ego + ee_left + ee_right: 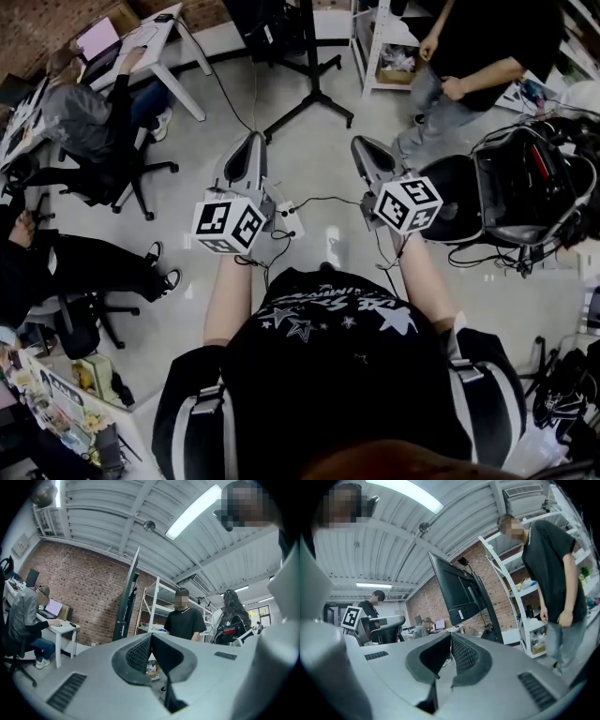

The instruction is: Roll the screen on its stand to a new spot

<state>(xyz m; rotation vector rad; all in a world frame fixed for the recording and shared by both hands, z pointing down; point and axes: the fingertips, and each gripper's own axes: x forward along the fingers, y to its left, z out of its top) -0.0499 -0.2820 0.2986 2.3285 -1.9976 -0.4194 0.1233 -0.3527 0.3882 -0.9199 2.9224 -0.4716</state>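
The black flat screen on its black legged stand (312, 89) stands at top centre, apart from both grippers. The left gripper (249, 150) and right gripper (367, 155) have jaws pressed together, empty. This fits the screen awaiting the roll or already parked.

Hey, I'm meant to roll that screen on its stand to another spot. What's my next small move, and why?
Probably step forward and bring both grippers up to the stand. The left gripper and the right gripper are well apart from it, jaws together on nothing, and the screen stands ahead, untouched.
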